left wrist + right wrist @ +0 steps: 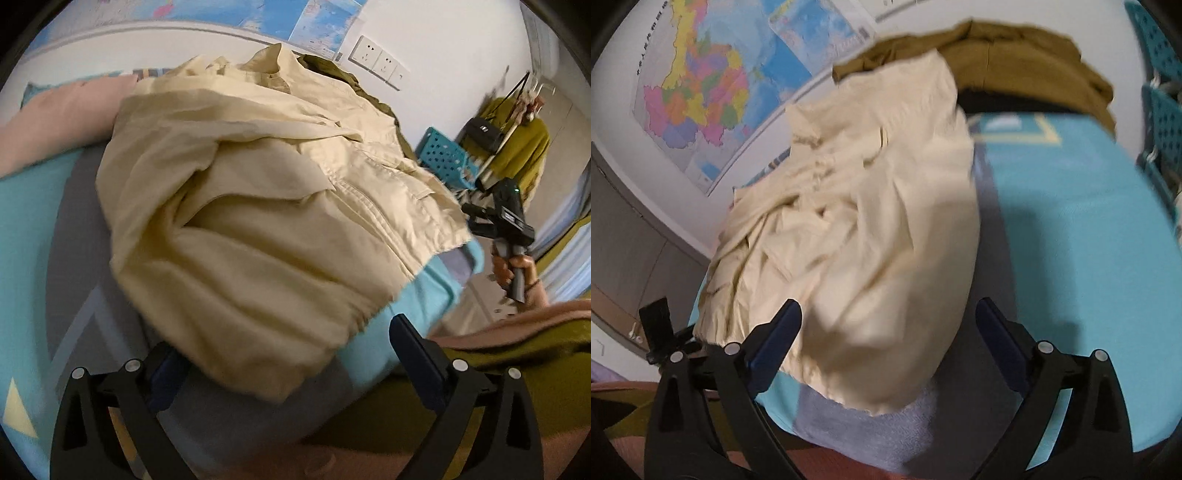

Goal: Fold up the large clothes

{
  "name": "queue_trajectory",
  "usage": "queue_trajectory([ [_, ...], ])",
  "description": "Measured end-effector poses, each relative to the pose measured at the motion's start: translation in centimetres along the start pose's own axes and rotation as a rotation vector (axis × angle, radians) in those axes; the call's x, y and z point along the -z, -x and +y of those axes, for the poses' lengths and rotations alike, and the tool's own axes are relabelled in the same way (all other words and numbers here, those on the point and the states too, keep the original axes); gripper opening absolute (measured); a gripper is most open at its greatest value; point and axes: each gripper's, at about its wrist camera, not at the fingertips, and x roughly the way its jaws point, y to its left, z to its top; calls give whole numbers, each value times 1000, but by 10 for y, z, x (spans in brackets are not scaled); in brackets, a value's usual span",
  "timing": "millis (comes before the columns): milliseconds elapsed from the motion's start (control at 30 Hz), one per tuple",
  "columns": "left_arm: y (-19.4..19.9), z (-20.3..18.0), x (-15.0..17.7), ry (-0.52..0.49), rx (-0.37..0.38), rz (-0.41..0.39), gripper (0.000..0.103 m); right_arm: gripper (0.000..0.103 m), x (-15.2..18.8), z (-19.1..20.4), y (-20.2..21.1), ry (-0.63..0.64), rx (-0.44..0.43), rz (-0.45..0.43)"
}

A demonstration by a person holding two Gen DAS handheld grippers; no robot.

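Observation:
A large cream jacket (258, 206) lies crumpled in a heap on the bed, whose cover (33, 229) is turquoise and grey. My left gripper (284, 343) is open at the jacket's near edge; the hem droops between its fingers and no pad presses it. In the right wrist view the same jacket (871, 229) fills the middle. My right gripper (888, 310) is open too, with the cloth's near bulge between its fingers and untouched by the pads. In the left wrist view a hand (517, 266) holds the right gripper's handle off the bed's right edge.
An olive garment (1015, 48) lies behind the jacket by the wall. A pink pillow (62, 118) sits far left. A blue perforated basket (443, 155) and a clothes rack (517, 147) stand right of the bed. A map (701, 81) hangs on the wall.

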Motion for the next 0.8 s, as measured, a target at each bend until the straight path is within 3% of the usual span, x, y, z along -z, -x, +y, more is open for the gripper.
queue_trajectory([
  [33, -4, -3, -2, 1, -25, -5, 89, 92, 3, -1, -3, -6, -15, 5],
  [67, -5, -5, -5, 6, -50, -5, 76, 85, 3, 3, -5, 7, -23, -17],
  [100, -5, -4, -7, 20, -67, -11, 59, 55, 3, 7, -9, 15, -70, -4],
  [133, -4, 0, -11, 47, -72, -18, 51, 41, 2, 10, -15, 0, -147, 27],
  [167, 1, 5, -15, 81, -66, -29, 35, 28, 4, 12, -11, -4, -153, 24],
  [200, 7, 11, -19, 117, -52, -43, 23, 21, 3, 18, -7, 2, -174, 19],
  [267, 30, 20, -28, 168, -28, -85, 17, 17, 1, 32, 16, 7, -242, -20],
  [367, 64, 24, -36, 193, -26, -126, 15, 15, 4, 57, 57, 58, -298, -93],
  [467, 87, 28, -36, 216, 7, -139, 15, 15, 14, 74, 84, 117, -300, -120],
  [633, 55, 34, -23, 191, -42, -14, 25, 21, 34, 48, 45, 30, -232, 38],
  [733, 34, 45, -14, 193, -70, 21, 37, 31, 46, 31, 26, -24, -194, 86],
  [800, 31, 54, -10, 220, -52, 14, 52, 52, 51, 23, 24, -59, -195, 86],
])
